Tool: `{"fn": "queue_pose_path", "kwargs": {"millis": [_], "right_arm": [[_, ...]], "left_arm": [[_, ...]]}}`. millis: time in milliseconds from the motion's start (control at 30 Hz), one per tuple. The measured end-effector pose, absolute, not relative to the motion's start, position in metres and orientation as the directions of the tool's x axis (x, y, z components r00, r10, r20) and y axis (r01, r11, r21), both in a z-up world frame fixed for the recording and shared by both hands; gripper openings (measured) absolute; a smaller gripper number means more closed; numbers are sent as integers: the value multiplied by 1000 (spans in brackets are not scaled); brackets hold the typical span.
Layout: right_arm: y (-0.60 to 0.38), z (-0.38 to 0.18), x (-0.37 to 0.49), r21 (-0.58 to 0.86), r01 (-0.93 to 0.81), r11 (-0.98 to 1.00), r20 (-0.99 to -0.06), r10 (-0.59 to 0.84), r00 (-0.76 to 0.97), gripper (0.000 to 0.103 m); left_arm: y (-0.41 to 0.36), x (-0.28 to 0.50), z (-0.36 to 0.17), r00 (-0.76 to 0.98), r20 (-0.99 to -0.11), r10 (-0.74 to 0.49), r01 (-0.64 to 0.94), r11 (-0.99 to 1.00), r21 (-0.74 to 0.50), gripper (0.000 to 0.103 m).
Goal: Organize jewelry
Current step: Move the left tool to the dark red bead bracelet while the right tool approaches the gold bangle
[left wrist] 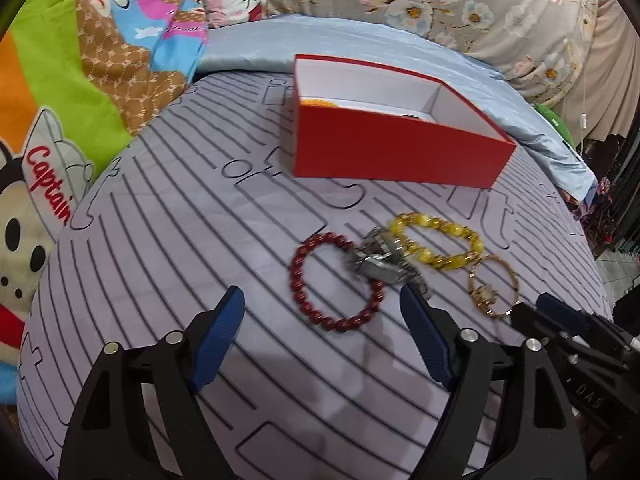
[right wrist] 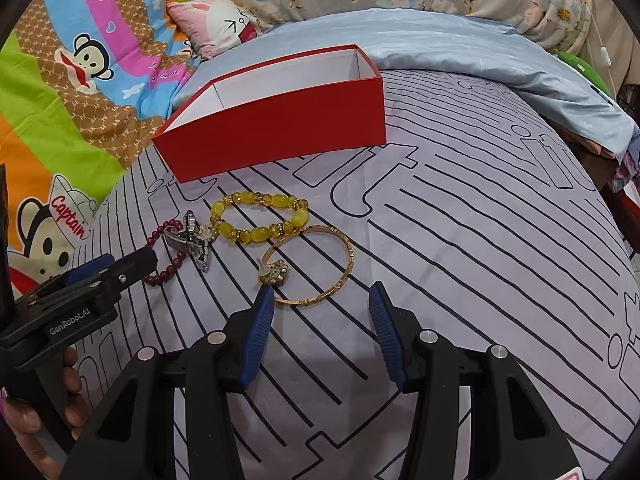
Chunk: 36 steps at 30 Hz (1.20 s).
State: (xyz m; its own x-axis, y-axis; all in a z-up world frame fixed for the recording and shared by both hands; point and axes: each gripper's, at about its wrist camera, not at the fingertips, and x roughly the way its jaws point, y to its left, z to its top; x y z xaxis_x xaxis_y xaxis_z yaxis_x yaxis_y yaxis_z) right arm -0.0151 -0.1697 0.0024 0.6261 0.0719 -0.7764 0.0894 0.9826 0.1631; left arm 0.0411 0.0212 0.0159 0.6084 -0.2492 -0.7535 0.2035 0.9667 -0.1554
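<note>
Since both tongs, left (left wrist: 322, 334) and right (right wrist: 322, 306), gape empty, pinch rigid thin gold bangle (right wrist: 320, 264) by rim; light, slippery.

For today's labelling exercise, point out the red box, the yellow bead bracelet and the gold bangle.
red box (right wrist: 280, 128), right wrist view, front wall.
yellow bead bracelet (right wrist: 298, 218), right wrist view, large bead on right.
gold bangle (right wrist: 349, 258), right wrist view, right rim.

Grey line-patterned bedsheet (right wrist: 480, 220), cartoon monkey blanket (left wrist: 60, 80), floral quilt (left wrist: 460, 4)
</note>
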Motion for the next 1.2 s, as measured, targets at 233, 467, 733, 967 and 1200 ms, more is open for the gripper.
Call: {"fn": "queue_pose_path", "kwargs": {"millis": [233, 467, 733, 967, 1200], "right_arm": [[-165, 9, -12, 165, 66, 984, -765, 86, 638, 48], [-165, 4, -10, 176, 69, 982, -772, 94, 629, 48], [-150, 6, -5, 188, 24, 982, -767, 132, 628, 48], [-116, 3, 10, 190, -63, 980, -769, 188, 611, 48], [-97, 3, 27, 181, -106, 978, -768, 208, 606, 47]], "left_arm": [[17, 43, 12, 609, -762, -221, 189, 973, -131, 78], [30, 44, 0, 596, -779, -194, 163, 979, -119, 76], [39, 44, 0, 605, -774, -189, 135, 982, -134, 76], [53, 46, -1, 608, -780, -152, 105, 988, -111, 76], [64, 49, -1, 607, -781, -148, 88, 989, -119, 76]]}}
